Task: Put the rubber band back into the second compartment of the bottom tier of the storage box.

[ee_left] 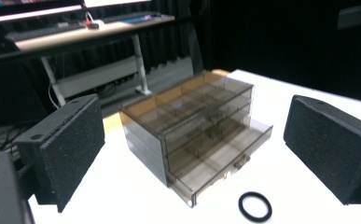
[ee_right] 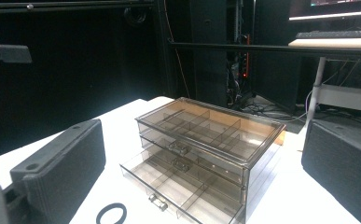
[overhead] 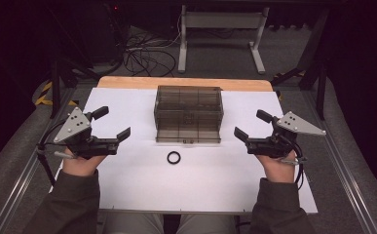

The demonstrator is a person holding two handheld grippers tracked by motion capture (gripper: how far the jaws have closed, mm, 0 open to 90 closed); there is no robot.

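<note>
White bench [overhead: 127,185] from above: your left gripper [overhead: 109,123] and right gripper [overhead: 254,125] spread wide, flanking the smoky clear plastic drawer box [overhead: 188,114]. Gripper views: bottom drawer [ee_left: 225,158] pulled out, black rubber ring [ee_left: 255,206] just before it; a careless reach could knock it away.

The drawer box [overhead: 188,115] is clear, shiny brown plastic. The table [overhead: 127,180] top is flat white. The ring [overhead: 174,157] looks like black rubber.

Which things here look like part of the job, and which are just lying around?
Likely the job: drawer box, bottom drawer pulled out; black ring in front of it; left gripper and right gripper, both open.

Background: white desk frame, floor cables.
</note>
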